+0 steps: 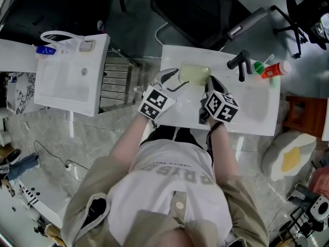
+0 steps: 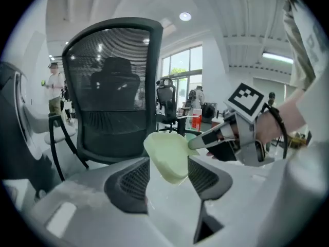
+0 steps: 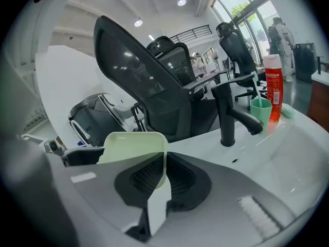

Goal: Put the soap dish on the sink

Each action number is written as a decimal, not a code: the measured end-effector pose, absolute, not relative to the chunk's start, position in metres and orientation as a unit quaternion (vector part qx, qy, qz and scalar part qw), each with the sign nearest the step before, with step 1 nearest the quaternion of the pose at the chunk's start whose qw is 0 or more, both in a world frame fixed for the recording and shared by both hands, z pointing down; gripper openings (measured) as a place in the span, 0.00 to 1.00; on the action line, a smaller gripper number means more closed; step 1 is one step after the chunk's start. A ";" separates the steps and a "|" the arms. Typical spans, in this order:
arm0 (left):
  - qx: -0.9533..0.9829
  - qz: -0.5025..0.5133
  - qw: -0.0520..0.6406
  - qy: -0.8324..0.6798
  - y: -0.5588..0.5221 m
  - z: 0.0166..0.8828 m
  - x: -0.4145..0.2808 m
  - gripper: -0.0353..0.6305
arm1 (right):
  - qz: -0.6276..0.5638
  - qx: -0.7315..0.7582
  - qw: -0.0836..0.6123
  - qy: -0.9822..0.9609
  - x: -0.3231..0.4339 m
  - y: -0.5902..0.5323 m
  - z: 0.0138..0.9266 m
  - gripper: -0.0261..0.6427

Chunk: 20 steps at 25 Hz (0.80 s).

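Pale-green soap dish [image 1: 195,74] is pinched by its rim in the right tongs [image 3: 163,169], tilted low over the sink [image 1: 254,109]. The left tongs [image 2: 168,175] gape wide around it, not gripping. It seems still to need setting down and releasing.

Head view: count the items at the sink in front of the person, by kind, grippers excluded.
soap dish: 1
faucet: 1
cup: 1
bottle: 1
Total: 4
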<state>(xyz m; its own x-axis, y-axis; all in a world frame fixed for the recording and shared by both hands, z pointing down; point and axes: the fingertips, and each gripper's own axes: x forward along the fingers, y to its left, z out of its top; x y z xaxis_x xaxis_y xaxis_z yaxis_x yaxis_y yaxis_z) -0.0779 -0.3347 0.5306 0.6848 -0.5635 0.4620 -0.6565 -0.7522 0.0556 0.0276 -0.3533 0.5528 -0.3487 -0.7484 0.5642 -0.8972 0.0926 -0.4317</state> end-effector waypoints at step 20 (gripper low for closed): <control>0.901 0.367 0.009 -0.232 -0.344 0.598 -0.070 0.46 | 0.387 0.546 0.167 -0.724 0.038 -0.370 0.598 0.07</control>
<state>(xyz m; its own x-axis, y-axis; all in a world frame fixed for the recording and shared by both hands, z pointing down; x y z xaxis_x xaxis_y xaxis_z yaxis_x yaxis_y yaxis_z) -0.0696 -0.3443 0.5975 0.6229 -0.4113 0.6655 -0.4239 -0.8924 -0.1548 0.0375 -0.3697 0.5982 -0.3487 -0.6615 0.6639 -0.9195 0.1042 -0.3791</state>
